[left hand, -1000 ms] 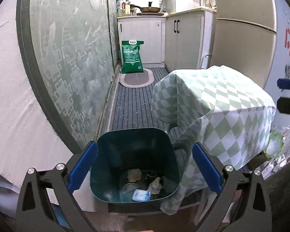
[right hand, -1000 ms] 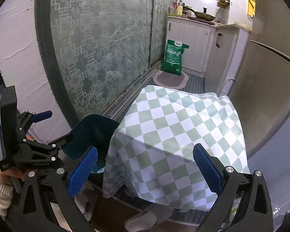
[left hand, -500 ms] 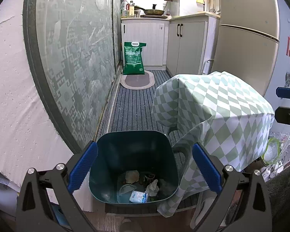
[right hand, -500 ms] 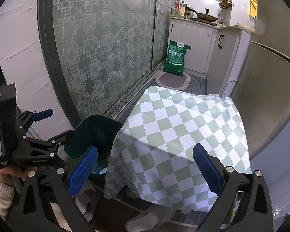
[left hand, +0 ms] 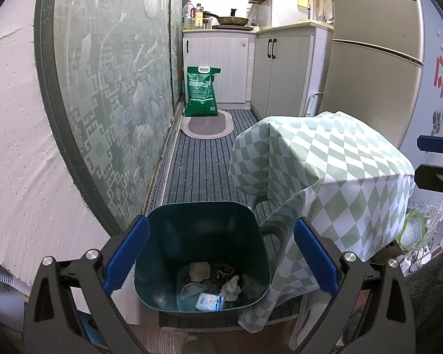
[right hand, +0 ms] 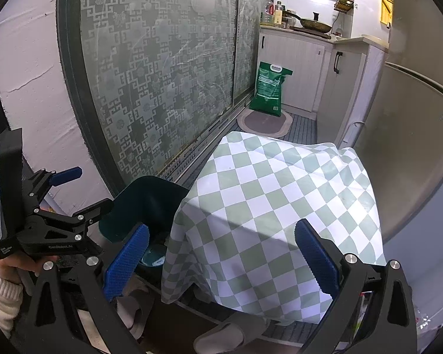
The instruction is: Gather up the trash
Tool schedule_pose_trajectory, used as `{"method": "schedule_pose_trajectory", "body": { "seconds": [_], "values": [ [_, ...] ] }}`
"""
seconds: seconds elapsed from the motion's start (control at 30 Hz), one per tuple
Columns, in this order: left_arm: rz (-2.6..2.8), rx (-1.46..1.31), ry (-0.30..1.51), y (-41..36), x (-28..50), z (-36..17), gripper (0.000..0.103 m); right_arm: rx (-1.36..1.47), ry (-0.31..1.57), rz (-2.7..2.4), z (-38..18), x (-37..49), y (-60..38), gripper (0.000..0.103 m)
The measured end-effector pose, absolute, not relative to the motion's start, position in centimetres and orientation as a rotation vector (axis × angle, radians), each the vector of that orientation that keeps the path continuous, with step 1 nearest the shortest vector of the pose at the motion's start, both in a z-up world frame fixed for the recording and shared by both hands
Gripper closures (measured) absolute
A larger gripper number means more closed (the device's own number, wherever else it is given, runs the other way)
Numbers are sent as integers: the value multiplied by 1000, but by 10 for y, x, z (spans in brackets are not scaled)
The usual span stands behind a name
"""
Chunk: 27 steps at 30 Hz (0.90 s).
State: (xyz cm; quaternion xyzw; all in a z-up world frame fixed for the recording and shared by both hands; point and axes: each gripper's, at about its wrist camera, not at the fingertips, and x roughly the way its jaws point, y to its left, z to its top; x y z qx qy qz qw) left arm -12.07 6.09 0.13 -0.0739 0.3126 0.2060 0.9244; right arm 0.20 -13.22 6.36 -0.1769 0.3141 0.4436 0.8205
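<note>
A dark teal trash bin (left hand: 202,227) stands on the floor beside a small table under a green-and-white checked cloth (left hand: 325,162). Crumpled paper (left hand: 231,287), a blue-white wrapper (left hand: 209,301) and other scraps lie at its bottom. My left gripper (left hand: 220,258) hangs open above the bin with nothing between its blue pads. My right gripper (right hand: 221,258) is open and empty above the checked cloth (right hand: 274,200); the bin (right hand: 144,203) shows to its left, partly hidden by the cloth. The left gripper (right hand: 66,188) appears in the right wrist view, held by a hand in a white sleeve.
A patterned glass sliding door (left hand: 112,88) runs along the left. A green bag (left hand: 200,91) and an oval mat (left hand: 207,124) sit at the far end by white cabinets (left hand: 280,70). A fridge (left hand: 375,53) stands right. Slippers (right hand: 221,334) lie on the floor below the table.
Both grippers have risen and tilted back a little, so the bin and table sit lower in view. Both stay open and empty.
</note>
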Motion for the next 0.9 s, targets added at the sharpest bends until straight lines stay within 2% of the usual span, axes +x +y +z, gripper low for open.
{"method": "schedule_pose_trajectory", "body": {
  "seconds": [0.9],
  "values": [
    [407,-156,643,57,-117,3,3,-370,669,937,63,5,-138,3]
  ]
}}
